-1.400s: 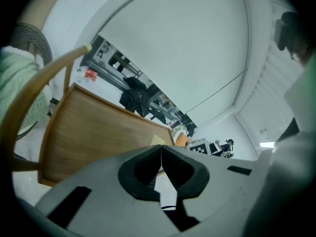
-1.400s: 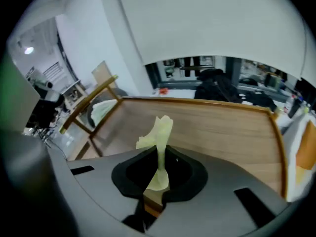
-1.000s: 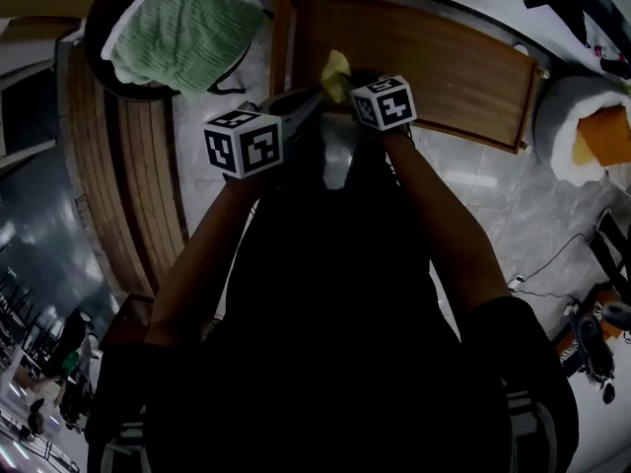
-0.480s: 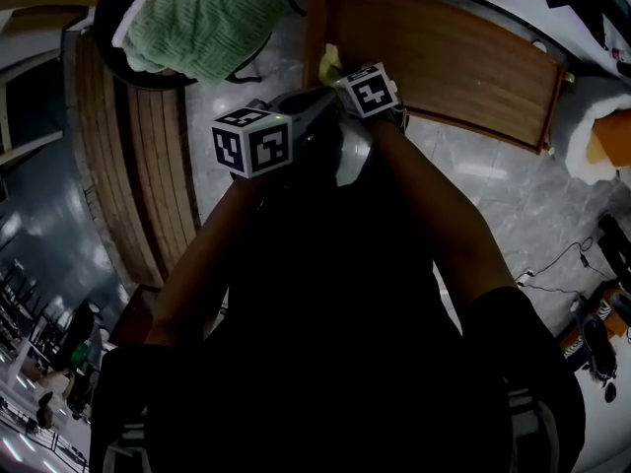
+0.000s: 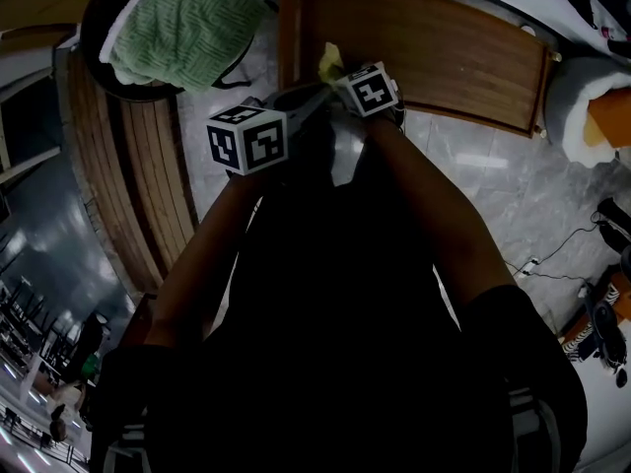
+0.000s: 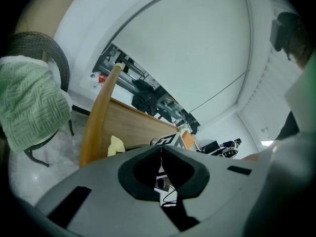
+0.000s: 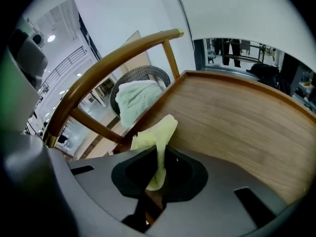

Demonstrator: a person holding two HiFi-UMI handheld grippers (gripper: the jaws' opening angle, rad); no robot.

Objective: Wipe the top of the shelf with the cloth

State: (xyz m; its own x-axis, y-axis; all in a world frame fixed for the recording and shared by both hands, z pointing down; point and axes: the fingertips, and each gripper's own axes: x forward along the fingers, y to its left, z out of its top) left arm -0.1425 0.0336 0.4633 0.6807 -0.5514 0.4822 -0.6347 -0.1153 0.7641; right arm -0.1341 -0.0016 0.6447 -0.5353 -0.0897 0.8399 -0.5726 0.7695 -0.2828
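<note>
1. right gripper [image 7: 159,154]: jaws pinching the yellow cloth [image 7: 157,135]; a thin strip runs between them; a loose bunch sticks out past the tips, over the shelf's left end
2. cloth looks light, soft and floppy; likely to bunch under drag; best held near its middle so the free part spreads on the wood
3. left gripper [image 6: 160,149]: jaws pressed together, nothing in them; just beside the shelf's left end
4. shelf [image 7: 237,117]: bare wood top; cloth-to-wood contact can't be told
5. basket [image 5: 99,62] with a green towel [image 5: 182,28]: beyond the shelf's left end
</note>
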